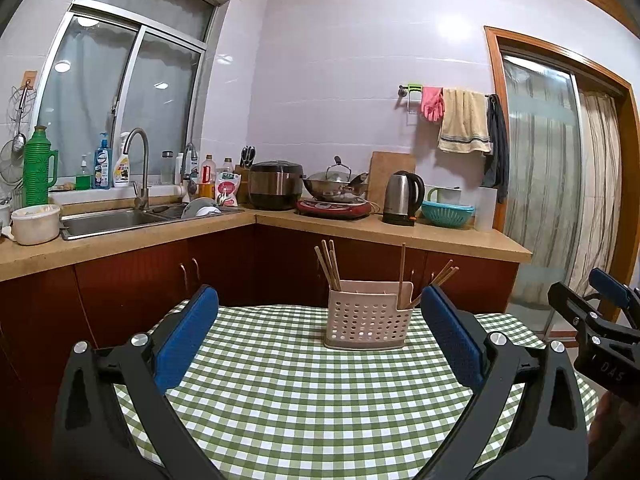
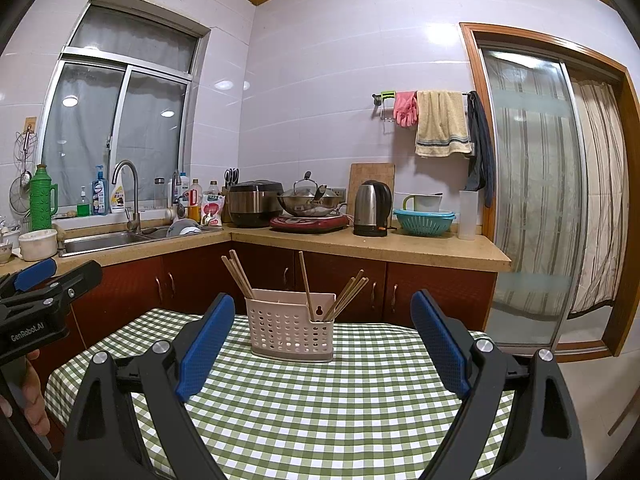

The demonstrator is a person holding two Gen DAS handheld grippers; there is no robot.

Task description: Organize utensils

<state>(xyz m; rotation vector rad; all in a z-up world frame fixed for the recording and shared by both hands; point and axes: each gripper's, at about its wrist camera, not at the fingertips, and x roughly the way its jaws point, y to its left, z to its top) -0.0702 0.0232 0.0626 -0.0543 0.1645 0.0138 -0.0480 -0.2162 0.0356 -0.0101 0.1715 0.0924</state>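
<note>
Both claws, left claw and right claw, hang released before the chopstick holder; its compartments seem divided.

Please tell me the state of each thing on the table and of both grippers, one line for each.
left gripper: open, empty, above the table.
right gripper: open, empty, above the table.
utensil holder: upright on the checked tablecloth.
chopsticks: standing in the holder, leaning at different angles, in three groups.
</note>
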